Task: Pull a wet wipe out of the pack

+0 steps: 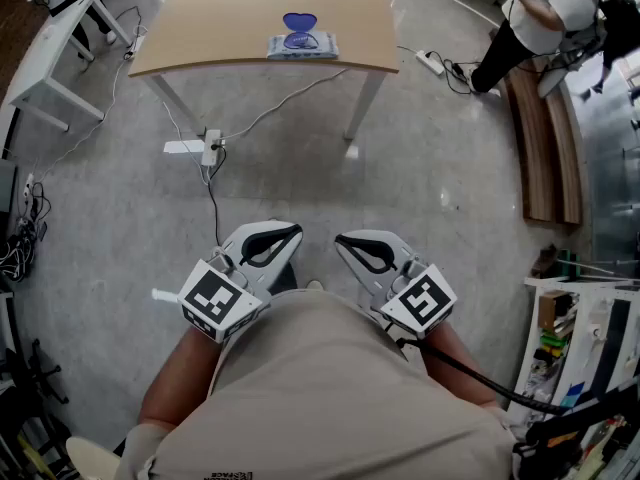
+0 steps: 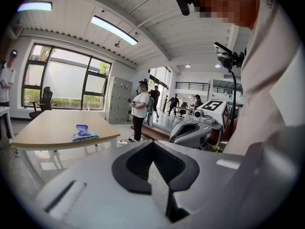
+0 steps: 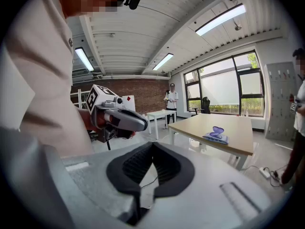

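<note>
The wet wipe pack (image 1: 302, 43) lies on the wooden table (image 1: 220, 18) near its front edge, with its purple lid flipped up. It also shows as a small pack (image 2: 85, 135) in the left gripper view and as a pack (image 3: 215, 136) in the right gripper view. Both grippers are held close to the person's body, far from the table. My left gripper (image 1: 296, 231) (image 2: 152, 143) is shut with nothing in it. My right gripper (image 1: 341, 239) (image 3: 152, 144) is shut and empty too. The two hang side by side over the floor.
A power strip (image 1: 210, 148) and cables lie on the floor under the table. Another person (image 1: 540, 18) stands at the back right beside a wooden bench (image 1: 545, 138). A white table (image 1: 50, 58) is at the left, cluttered shelves (image 1: 580, 338) at the right.
</note>
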`<action>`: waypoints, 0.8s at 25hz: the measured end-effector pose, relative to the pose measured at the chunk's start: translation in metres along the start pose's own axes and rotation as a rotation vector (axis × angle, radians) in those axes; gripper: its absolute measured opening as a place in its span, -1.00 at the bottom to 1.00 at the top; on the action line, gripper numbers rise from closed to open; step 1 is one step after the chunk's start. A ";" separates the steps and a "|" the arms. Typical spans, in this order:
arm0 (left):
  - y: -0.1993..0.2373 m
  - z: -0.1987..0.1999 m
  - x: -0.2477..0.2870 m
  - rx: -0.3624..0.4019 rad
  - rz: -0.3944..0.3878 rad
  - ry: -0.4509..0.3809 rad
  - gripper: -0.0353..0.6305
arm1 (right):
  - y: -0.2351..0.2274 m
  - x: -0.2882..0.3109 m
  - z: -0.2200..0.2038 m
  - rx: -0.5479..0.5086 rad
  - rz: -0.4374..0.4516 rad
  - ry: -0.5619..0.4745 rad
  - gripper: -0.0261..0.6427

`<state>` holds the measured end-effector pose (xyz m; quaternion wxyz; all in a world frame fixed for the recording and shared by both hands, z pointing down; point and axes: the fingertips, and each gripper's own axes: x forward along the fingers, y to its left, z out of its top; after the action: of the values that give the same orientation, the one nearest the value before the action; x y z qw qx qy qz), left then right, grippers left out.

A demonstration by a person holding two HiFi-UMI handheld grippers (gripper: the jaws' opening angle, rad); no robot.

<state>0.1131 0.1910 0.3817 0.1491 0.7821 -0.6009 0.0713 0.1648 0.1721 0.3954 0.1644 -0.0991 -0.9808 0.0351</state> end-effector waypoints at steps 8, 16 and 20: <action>0.105 0.026 0.036 0.011 -0.042 0.004 -0.88 | -0.080 0.078 0.034 0.005 -0.020 0.025 -0.92; 0.198 0.037 0.051 0.032 -0.080 0.011 -0.88 | -0.139 0.156 0.063 0.004 -0.060 0.026 -0.92; 0.230 0.033 0.055 0.042 -0.106 0.018 -0.88 | -0.156 0.185 0.071 -0.007 -0.084 0.032 -0.92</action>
<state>-0.0960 0.0761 0.4003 0.1416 0.8150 -0.5557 0.0830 -0.0585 0.0546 0.4031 0.1810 -0.0587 -0.9815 0.0233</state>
